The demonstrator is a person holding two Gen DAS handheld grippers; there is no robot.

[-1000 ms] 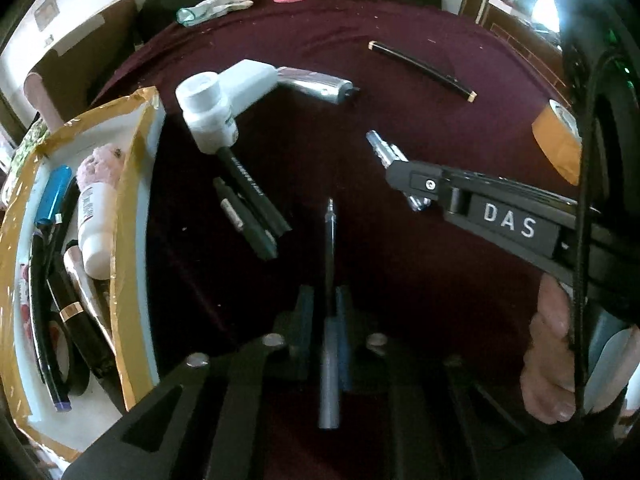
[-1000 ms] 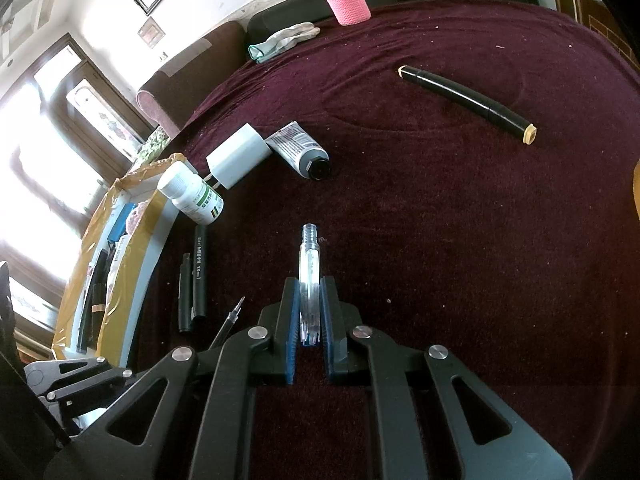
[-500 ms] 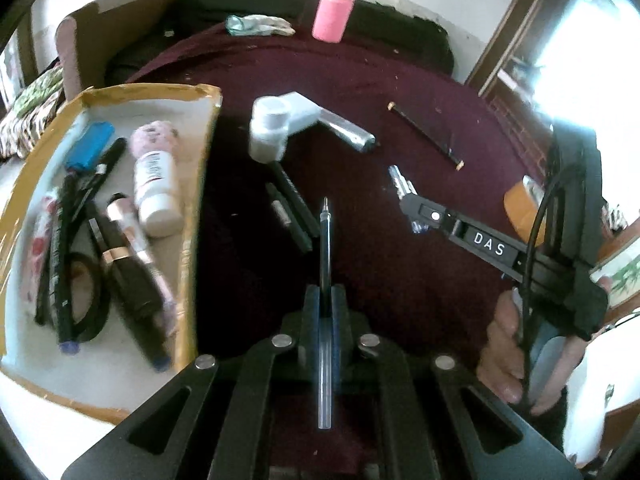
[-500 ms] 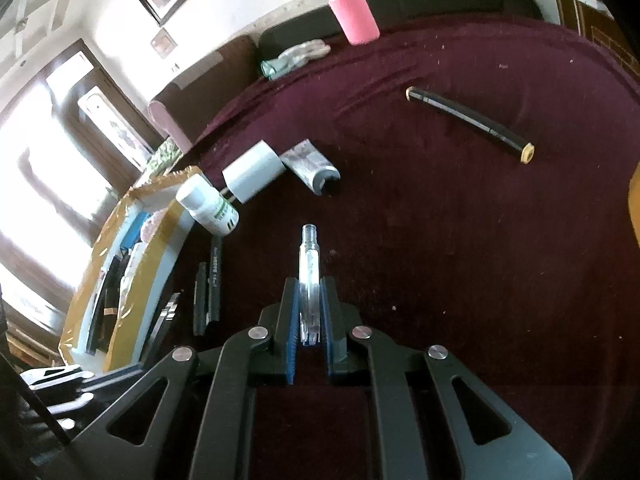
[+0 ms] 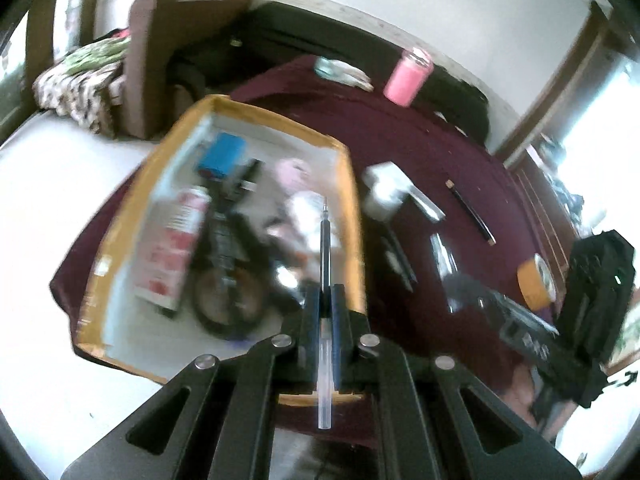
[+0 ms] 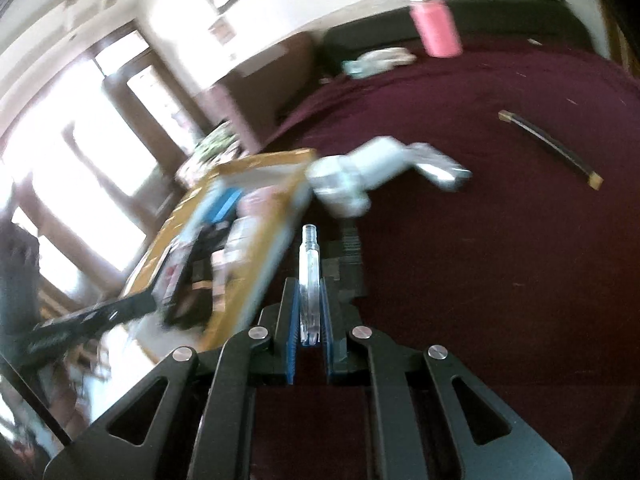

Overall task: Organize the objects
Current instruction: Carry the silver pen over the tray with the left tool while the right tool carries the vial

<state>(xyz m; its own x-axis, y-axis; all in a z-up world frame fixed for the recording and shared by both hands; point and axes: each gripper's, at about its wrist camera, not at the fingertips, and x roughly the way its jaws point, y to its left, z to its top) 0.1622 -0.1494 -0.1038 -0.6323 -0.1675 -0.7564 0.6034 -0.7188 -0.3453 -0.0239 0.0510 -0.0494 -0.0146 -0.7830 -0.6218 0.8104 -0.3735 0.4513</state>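
Note:
My left gripper [image 5: 325,294] is shut on a thin pen refill [image 5: 325,248], black with a metal tip and a clear rear end. The refill's tip hangs just inside the right rim of the yellow-edged tray [image 5: 354,208]. My right gripper [image 6: 310,286] is shut on a clear pen barrel [image 6: 310,260] with a threaded end. It hovers over the maroon cloth beside the tray [image 6: 272,158], near the white bottle [image 6: 340,188]. The left gripper [image 6: 92,316] shows as a blurred dark bar over the tray's near end.
The tray holds a blue item [image 5: 222,154], a red-and-white tube [image 5: 176,248], black pens and a pink-capped bottle [image 5: 296,172]. On the cloth lie a white charger [image 6: 384,156], a silver tube [image 6: 440,168], a black pen [image 6: 548,148], a pink bottle [image 6: 436,20] and yellow tape [image 5: 536,280].
Both grippers have swung left toward the tray and risen, each keeping its pen part. The left one went from above the cloth to above the tray's right rim. Both views are now motion-blurred.

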